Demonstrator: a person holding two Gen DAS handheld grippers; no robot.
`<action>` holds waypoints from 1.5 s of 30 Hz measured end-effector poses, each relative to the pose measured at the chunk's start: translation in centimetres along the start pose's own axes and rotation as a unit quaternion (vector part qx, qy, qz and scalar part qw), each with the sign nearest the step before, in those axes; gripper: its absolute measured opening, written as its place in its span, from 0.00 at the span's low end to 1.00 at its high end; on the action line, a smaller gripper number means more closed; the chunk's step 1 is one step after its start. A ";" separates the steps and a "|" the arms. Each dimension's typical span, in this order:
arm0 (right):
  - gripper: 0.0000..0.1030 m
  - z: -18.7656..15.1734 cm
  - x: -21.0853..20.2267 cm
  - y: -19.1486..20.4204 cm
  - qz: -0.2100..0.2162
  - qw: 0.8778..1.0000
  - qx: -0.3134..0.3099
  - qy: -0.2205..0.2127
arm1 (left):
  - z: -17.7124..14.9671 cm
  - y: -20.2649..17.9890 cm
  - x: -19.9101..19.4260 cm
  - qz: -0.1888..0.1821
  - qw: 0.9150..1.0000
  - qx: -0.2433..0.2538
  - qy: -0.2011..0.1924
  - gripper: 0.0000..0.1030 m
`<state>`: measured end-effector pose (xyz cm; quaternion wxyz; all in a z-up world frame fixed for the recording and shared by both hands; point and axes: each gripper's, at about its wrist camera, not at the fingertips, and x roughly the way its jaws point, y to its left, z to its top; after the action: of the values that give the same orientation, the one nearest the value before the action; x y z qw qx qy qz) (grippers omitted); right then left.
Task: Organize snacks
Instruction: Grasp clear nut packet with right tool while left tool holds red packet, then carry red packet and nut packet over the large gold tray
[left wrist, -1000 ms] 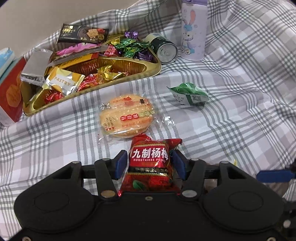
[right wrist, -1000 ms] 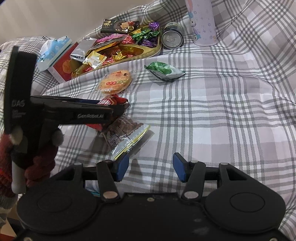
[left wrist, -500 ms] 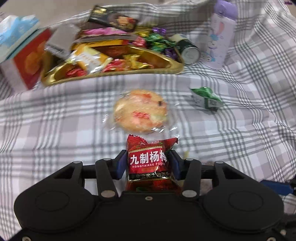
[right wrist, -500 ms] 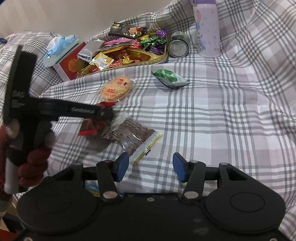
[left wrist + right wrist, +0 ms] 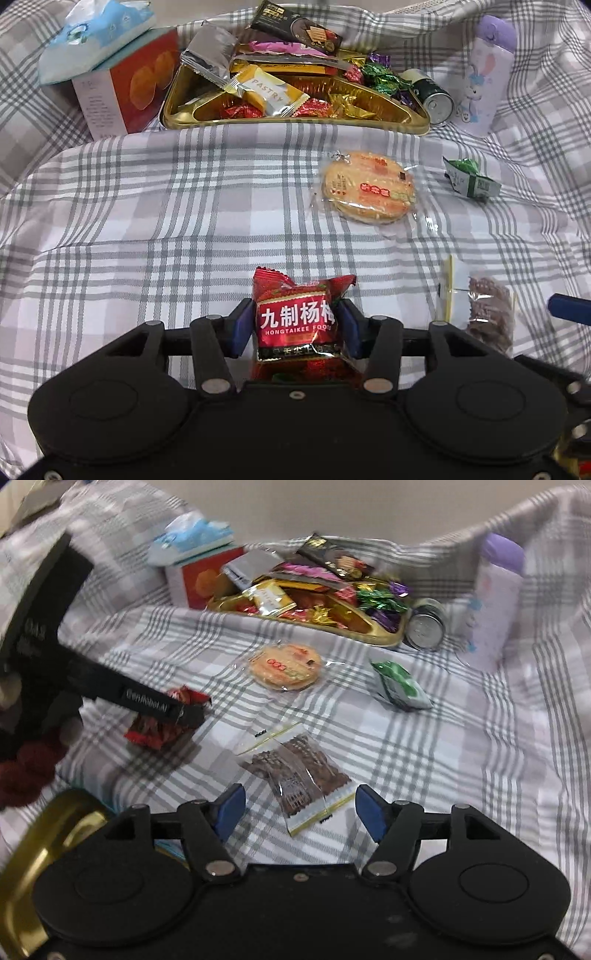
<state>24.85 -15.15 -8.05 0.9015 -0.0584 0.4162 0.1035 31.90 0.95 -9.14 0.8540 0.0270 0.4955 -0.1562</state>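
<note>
A: What's the surface?

B: A grey-and-white plaid cloth, rumpled, rising in folds at the back against a plain beige wall.

A: Left to right along the back?

B: A tissue box, touching a gold tray heaped with wrapped snacks, then a can on its side, then a pale purple bottle.

A: And nearer?

B: The left gripper pinches a red packet between its blue pads, held above the cloth. Right of it lie a round cracker in clear wrap, a green packet and a brown packet.

A: The right gripper?

B: The right gripper has its fingers spread, empty, with the brown packet on the cloth between the tips. A gold lid sits at its left.
</note>
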 end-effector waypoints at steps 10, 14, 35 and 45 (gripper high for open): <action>0.73 0.9 2.3 0.7 -0.001 0.996 -0.087 -0.026 | -0.2 -0.8 0.3 0.016 1.000 0.020 -0.011 0.55; 0.72 1.1 3.6 0.6 0.007 0.995 -0.098 -0.012 | -0.1 -0.6 0.4 0.013 1.000 0.013 -0.008 0.56; 0.48 0.7 4.4 -0.1 0.037 0.998 -0.047 0.003 | 0.2 -0.8 0.5 0.023 1.000 0.009 -0.004 0.56; 0.45 -0.5 1.5 -1.3 0.059 0.997 0.052 -0.005 | -0.2 -1.4 -0.4 0.029 0.999 -0.002 0.012 0.52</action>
<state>25.68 -16.36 -9.49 0.8975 0.0136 0.4197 0.1351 31.17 -0.22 -8.78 0.8522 0.0414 0.5052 -0.1296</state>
